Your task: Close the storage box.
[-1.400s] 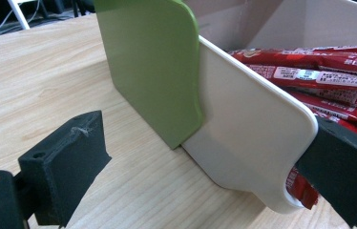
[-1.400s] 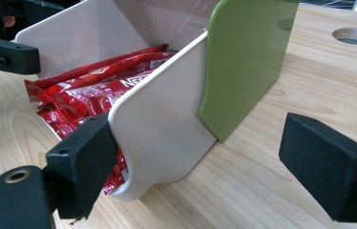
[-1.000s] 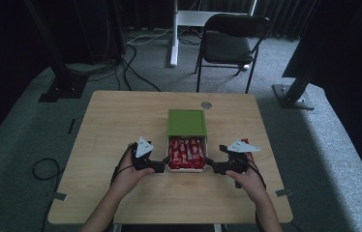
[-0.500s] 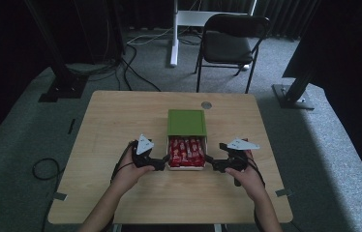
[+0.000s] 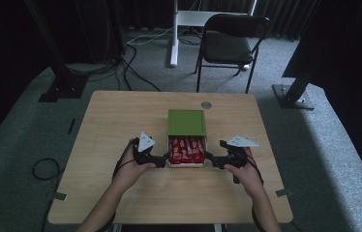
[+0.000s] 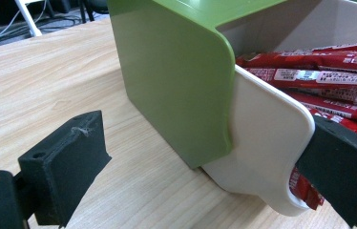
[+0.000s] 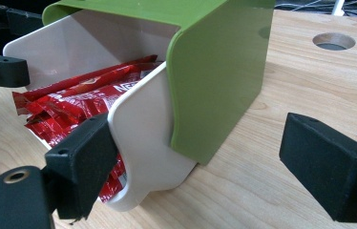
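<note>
From above, the box (image 5: 187, 137) sits mid-table (image 5: 121, 121), a chair (image 5: 230, 41) behind it on grey carpet. The left gripper (image 6: 205, 176) stands wide open, one jaw touching the tray's (image 6: 267, 152) wall. The right gripper (image 7: 205, 162) is equally wide open, one jaw at the tray.

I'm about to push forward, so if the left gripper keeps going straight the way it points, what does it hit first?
Probably the white tray: the left gripper is open, its jaws straddling the tray's side wall, and the green sleeve comes just behind.
</note>
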`<move>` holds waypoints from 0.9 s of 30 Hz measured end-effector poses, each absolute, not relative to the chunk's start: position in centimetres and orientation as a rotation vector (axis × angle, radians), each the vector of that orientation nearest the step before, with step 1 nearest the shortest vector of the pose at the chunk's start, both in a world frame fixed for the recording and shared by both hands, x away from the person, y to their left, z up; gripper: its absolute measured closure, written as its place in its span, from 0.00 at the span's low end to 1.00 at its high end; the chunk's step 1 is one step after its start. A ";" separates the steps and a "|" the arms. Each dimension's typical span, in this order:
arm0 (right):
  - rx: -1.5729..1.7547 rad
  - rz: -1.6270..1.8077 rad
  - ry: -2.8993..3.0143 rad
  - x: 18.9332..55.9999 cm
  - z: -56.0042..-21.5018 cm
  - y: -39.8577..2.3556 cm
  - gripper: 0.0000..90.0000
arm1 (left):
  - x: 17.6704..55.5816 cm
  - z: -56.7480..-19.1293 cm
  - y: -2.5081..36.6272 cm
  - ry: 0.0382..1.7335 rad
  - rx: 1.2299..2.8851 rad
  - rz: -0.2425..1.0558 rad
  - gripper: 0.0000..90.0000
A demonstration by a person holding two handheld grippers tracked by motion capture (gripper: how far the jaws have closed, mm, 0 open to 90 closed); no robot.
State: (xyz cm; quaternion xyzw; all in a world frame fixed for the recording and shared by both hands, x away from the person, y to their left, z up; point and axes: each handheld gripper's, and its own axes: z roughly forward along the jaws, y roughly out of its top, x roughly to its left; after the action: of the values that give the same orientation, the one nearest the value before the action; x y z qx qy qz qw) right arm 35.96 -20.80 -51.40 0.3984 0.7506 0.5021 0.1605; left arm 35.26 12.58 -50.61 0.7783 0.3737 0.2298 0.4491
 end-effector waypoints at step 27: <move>1.208 1.435 2.096 37.4 -51.6 -20.5 0.13 | 36.7 -50.6 12.3 0.944 1.912 0.618 0.06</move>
State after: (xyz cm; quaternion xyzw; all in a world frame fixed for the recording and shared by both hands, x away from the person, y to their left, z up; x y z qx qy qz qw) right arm 37.38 -20.53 -51.60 0.4236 0.7352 0.5033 0.1637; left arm 36.73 12.33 -50.64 0.7716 0.3807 0.2494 0.4445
